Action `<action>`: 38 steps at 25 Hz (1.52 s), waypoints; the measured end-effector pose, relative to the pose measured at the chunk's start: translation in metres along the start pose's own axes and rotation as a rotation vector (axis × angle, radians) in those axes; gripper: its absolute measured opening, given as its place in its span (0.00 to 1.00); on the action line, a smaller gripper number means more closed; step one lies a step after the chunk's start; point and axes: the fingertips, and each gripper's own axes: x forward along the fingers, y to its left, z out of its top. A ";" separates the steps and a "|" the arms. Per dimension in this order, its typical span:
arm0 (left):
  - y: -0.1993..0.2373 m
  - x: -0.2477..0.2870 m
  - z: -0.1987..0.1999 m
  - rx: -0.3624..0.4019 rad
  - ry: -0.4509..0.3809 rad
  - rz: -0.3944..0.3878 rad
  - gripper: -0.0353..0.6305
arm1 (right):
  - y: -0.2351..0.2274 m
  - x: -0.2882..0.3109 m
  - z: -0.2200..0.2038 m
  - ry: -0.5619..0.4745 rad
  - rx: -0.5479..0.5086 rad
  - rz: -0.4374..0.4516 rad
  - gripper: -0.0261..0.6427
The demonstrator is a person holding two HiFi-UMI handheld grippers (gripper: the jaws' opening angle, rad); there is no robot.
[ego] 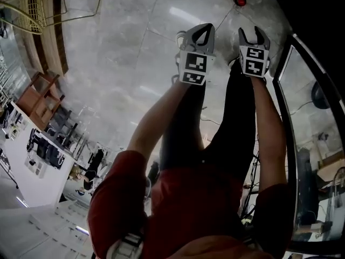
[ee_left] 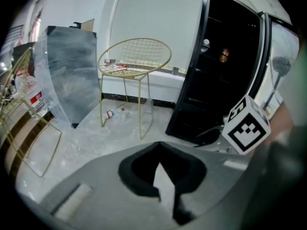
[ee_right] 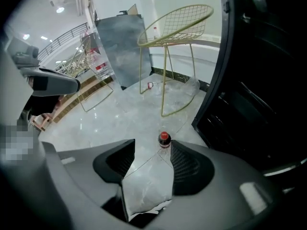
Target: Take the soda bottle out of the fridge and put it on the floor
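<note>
soda bottle [ee_right: 164, 140] on floor [ee_right: 120, 116], near fridge [ee_right: 261, 95] edge

place: open hall, office/lab type | evid: marble floor [ego: 124, 63], wire chair [ee_left: 136, 61], fridge [ee_left: 225, 80], desks [ego: 32, 163] w/ gear

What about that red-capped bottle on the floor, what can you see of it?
The soda bottle stands upright on the pale marble floor, near the dark fridge. It has a red cap and a dark neck; seen from above, its body is mostly hidden. Nothing touches it: the right gripper hangs open above it.
</note>
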 end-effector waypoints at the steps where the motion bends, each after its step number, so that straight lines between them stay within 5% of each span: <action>1: -0.005 -0.011 0.012 0.003 -0.004 -0.004 0.05 | 0.000 -0.015 0.008 -0.006 0.008 -0.004 0.36; 21: -0.063 -0.246 0.184 0.062 -0.139 -0.015 0.05 | 0.052 -0.302 0.095 -0.150 0.102 -0.050 0.36; 28: -0.088 -0.293 0.243 0.059 -0.223 0.001 0.05 | 0.053 -0.379 0.138 -0.281 0.165 -0.041 0.36; 38: -0.096 -0.369 0.343 0.121 -0.405 0.040 0.05 | 0.046 -0.500 0.246 -0.504 0.073 -0.085 0.36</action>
